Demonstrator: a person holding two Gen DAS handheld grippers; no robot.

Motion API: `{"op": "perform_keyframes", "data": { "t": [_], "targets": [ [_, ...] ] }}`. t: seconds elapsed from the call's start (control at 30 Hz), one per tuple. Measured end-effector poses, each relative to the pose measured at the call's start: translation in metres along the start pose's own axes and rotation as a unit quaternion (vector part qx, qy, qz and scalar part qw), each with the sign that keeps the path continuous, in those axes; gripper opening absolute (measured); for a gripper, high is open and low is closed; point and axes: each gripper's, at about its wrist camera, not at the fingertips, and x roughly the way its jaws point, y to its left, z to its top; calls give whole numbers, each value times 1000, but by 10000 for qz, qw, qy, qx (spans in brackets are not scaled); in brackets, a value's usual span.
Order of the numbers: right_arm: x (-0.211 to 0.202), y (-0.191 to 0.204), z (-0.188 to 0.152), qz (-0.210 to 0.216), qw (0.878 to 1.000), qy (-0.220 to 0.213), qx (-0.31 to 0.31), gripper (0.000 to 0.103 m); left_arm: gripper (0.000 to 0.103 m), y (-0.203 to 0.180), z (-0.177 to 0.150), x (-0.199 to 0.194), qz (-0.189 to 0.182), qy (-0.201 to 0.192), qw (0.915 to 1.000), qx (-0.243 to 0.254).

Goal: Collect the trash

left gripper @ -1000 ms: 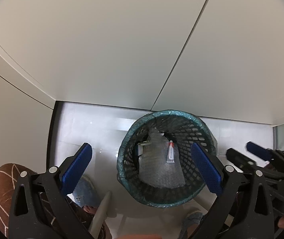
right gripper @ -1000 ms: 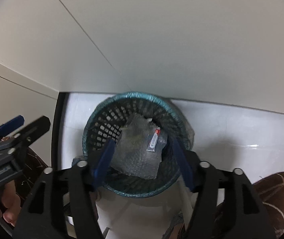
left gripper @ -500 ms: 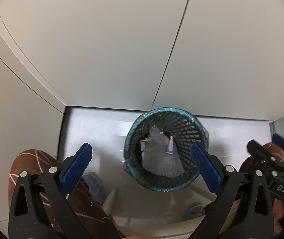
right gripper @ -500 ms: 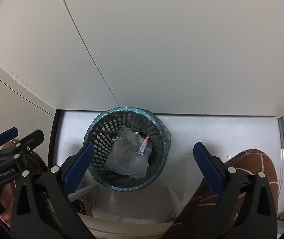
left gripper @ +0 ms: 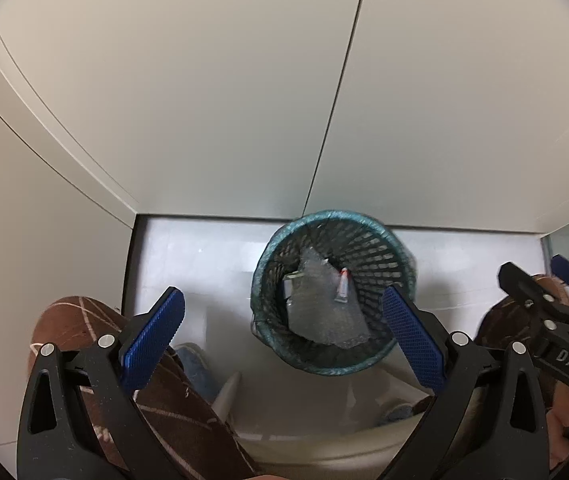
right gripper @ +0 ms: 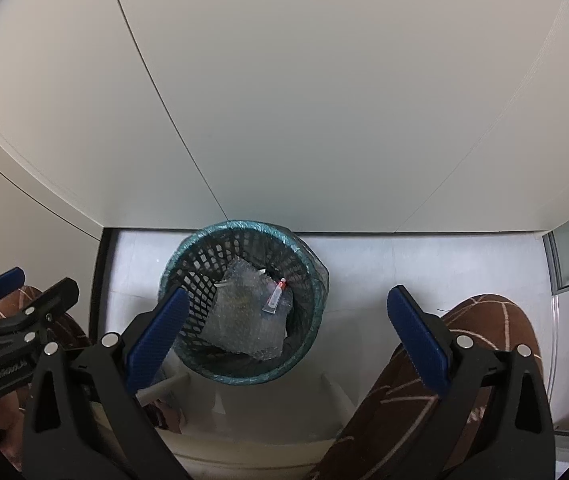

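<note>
A sheet of bubble wrap and a small red-capped tube lie inside a dark mesh bin with a green liner, standing on the white floor against the back wall. Above it, the left claw and right claw both hang wide apart, holding nothing. Brown patterned trousers flank the bin.

Soft, even light fills both views, dimming toward black rounded corners where the fisheye bends the pale wall panels. Glossy white floor tiles show faint glare; left view slightly blurred.
</note>
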Motion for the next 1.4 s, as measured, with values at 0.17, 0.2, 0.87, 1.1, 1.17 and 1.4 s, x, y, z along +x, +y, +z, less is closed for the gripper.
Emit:
{"op": "perform_keyframes", "data": {
  "t": [0.17, 0.2, 0.87, 1.1, 1.17, 1.4],
  "targets": [
    [-49, -1, 11, 43, 9996, -280, 11, 95, 97, -9, 12, -56, 36, -389, 9992, 90],
    [-62, -1, 15, 27, 9993, -380, 12, 95, 97, -9, 14, -68, 7, -457, 9989, 99],
    [-286, -6, 59, 280, 9755, -2183, -30, 95, 97, -13, 52, -281, -116, -1843, 9826, -222],
    [-330, -2, 65, 216, 9708, -2385, -129, 95, 97, -15, 53, -319, -35, -2121, 9771, -176],
    [-336, -1, 66, 187, 9700, -2420, -125, 95, 97, -16, 56, -327, -22, -2168, 9761, -165],
    [-345, -2, 68, 136, 9691, -2461, -118, 95, 97, -19, 58, -337, 26, -2242, 9745, -125]
  ]
}}
